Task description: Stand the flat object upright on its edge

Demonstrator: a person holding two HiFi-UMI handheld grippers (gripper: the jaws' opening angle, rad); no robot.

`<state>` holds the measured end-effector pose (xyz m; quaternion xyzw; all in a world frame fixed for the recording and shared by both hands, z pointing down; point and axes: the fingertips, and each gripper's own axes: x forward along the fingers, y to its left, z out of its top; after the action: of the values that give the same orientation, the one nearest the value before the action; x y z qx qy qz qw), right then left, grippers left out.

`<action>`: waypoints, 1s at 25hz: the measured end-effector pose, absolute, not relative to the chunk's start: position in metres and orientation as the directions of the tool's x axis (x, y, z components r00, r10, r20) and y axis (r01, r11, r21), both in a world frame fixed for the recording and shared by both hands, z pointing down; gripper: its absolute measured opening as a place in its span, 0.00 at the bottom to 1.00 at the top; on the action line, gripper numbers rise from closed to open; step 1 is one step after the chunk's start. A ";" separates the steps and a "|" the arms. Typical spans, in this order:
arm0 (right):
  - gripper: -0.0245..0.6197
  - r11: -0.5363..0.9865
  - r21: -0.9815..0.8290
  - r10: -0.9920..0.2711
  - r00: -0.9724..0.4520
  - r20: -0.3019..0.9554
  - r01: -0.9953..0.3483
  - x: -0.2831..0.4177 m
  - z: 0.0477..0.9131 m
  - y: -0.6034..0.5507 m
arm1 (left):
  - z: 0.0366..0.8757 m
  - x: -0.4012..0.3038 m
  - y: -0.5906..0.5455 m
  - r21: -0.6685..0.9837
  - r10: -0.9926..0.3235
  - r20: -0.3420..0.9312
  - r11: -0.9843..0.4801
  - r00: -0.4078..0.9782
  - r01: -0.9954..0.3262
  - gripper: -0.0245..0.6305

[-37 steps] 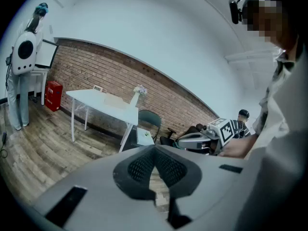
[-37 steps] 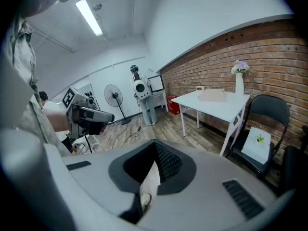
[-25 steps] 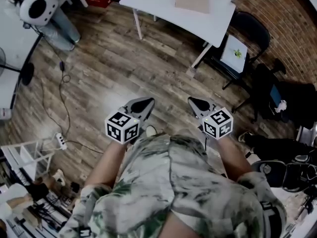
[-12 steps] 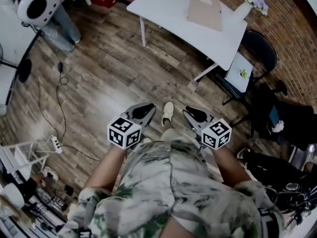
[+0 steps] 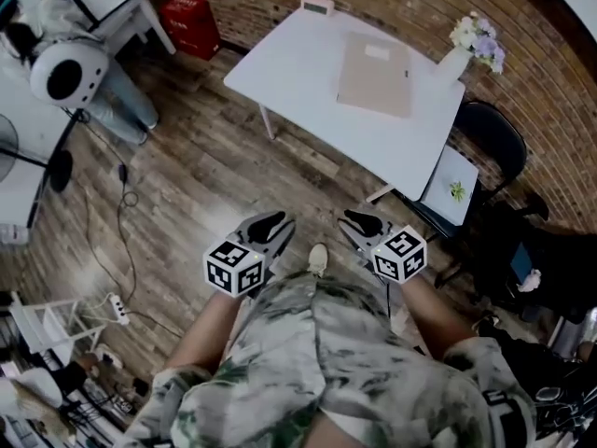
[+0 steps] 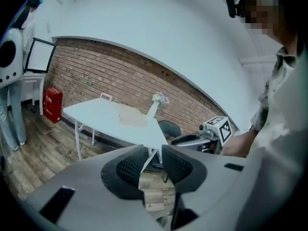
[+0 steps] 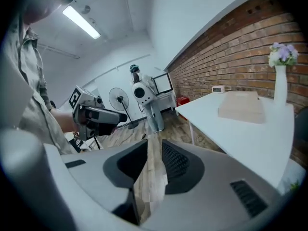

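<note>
The flat tan object (image 5: 375,73) lies on its face on the white counter (image 5: 289,63), well ahead and a little to the right, so the right tool (image 5: 358,222) is nearer than the left tool (image 5: 267,226). Its long side seems to run away from the person, but the view is distant. Both tools point forward and slightly down; their jaws have just been opening and hold nothing.
</note>
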<state>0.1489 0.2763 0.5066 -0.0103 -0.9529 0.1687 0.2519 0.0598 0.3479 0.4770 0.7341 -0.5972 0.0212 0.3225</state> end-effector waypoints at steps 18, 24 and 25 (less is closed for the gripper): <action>0.22 0.869 -0.325 -0.178 -0.848 0.498 -0.373 0.124 0.528 0.068 | 0.494 -0.007 0.150 0.440 -0.780 0.427 -0.263 0.458 -0.858 0.25; 0.24 0.770 -0.322 -0.330 -0.775 0.539 -0.551 0.096 0.524 -0.004 | 0.501 -0.068 0.070 0.445 -0.684 0.448 -0.387 0.575 -0.807 0.25; 0.24 0.751 -0.320 -0.351 -0.759 0.548 -0.578 0.094 0.525 -0.015 | 0.501 -0.076 0.059 0.448 -0.671 0.446 -0.405 0.592 -0.797 0.25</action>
<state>0.0937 -0.0146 0.5245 0.2565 -0.9059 0.2427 0.2337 -0.0760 0.0592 0.5008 0.8324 -0.4409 0.0981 0.3211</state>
